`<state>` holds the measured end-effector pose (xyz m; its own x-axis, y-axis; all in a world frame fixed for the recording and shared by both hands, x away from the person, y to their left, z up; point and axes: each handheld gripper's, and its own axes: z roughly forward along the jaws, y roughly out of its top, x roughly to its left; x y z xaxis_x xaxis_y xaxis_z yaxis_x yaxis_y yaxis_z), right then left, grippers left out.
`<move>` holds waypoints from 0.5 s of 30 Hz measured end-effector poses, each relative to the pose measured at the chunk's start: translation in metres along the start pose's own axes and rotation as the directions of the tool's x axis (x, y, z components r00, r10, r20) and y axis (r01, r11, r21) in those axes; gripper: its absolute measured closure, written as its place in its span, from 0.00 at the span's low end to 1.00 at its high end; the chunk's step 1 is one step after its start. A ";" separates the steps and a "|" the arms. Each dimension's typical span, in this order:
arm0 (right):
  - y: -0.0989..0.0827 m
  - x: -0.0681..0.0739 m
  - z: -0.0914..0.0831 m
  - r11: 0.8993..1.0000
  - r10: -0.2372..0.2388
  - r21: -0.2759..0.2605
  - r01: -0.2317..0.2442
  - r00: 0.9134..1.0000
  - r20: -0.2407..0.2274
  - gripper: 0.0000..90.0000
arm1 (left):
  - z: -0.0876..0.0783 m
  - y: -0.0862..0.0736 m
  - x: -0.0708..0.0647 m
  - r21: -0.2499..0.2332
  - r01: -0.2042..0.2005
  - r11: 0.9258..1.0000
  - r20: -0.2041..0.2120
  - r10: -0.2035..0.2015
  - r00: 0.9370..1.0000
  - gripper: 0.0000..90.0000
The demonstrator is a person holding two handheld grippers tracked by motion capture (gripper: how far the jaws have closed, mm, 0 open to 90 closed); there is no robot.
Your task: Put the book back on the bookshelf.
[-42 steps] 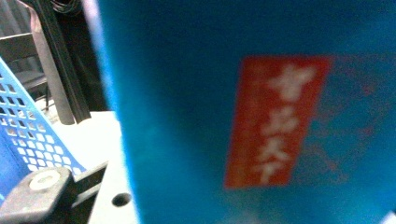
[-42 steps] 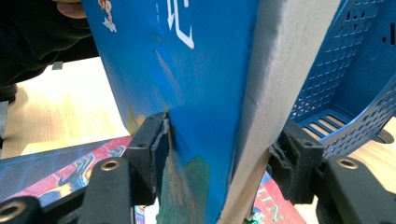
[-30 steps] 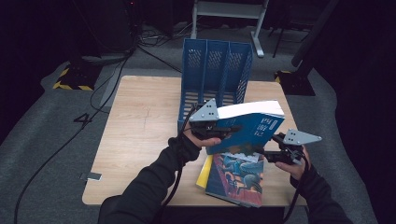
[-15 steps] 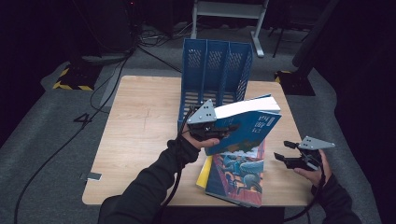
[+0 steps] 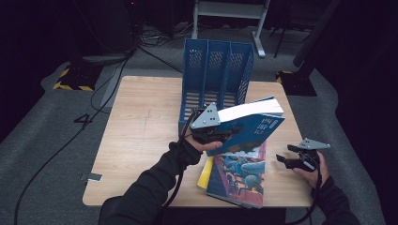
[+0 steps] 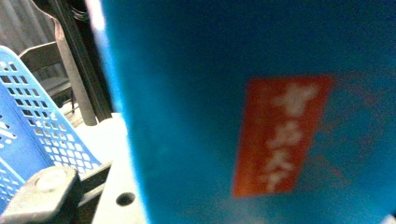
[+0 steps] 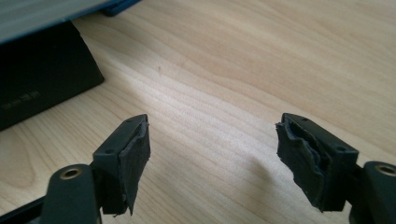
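We hold the thick blue book (image 5: 244, 123) clamped in the left gripper (image 5: 220, 136), lifted and tilted just in front of the blue file rack (image 5: 216, 70). Not yet in any of its 3 slots. Right gripper (image 5: 285, 160) has just been opening; its jaws stand wide over bare table (image 7: 243, 70), nothing between them. 1 illustrated book (image 5: 237, 173) lies flat near the front edge, a yellow one (image 5: 205, 172) under it. Both left to file, we judge. Open room left of the rack; right edge close.

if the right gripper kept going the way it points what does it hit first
Probably the bare wooden table: the right gripper, jaws open and empty, tilts down at it. The stacked books lie off to one side.
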<state>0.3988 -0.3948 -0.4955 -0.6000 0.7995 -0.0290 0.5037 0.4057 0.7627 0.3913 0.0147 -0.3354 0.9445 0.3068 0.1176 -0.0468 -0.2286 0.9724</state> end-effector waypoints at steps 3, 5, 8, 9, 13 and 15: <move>-0.001 0.001 0.004 1.000 -0.004 0.019 0.004 1.000 -0.003 0.29 | 0.002 0.003 0.001 0.017 0.010 1.000 -0.023 -0.010 1.000 0.68; -0.001 0.002 0.005 1.000 -0.008 0.027 0.008 1.000 -0.004 0.29 | 0.005 0.005 0.000 0.026 0.018 1.000 -0.044 -0.016 0.999 0.68; -0.002 0.002 0.005 1.000 -0.008 0.029 0.008 1.000 -0.002 0.29 | 0.008 0.015 -0.001 0.052 0.017 0.998 -0.086 -0.013 0.996 0.68; -0.002 0.002 0.005 1.000 -0.008 0.030 0.008 1.000 -0.001 0.29 | 0.008 0.015 -0.001 0.052 0.017 0.998 -0.086 -0.013 0.996 0.68; -0.002 0.001 0.005 0.999 -0.005 0.033 0.005 1.000 -0.004 0.29 | 0.005 0.037 -0.002 0.078 -0.040 0.996 -0.151 0.051 0.987 0.69; -0.003 0.001 0.006 0.999 0.002 0.039 -0.002 1.000 -0.009 0.29 | 0.002 0.042 -0.001 0.067 -0.050 0.996 -0.172 0.061 0.983 0.69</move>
<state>0.4006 -0.3924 -0.5012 -0.6043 0.7965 -0.0220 0.5284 0.4212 0.7371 0.3887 0.0033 -0.2955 0.8697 0.4467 0.2101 -0.0725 -0.3053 0.9495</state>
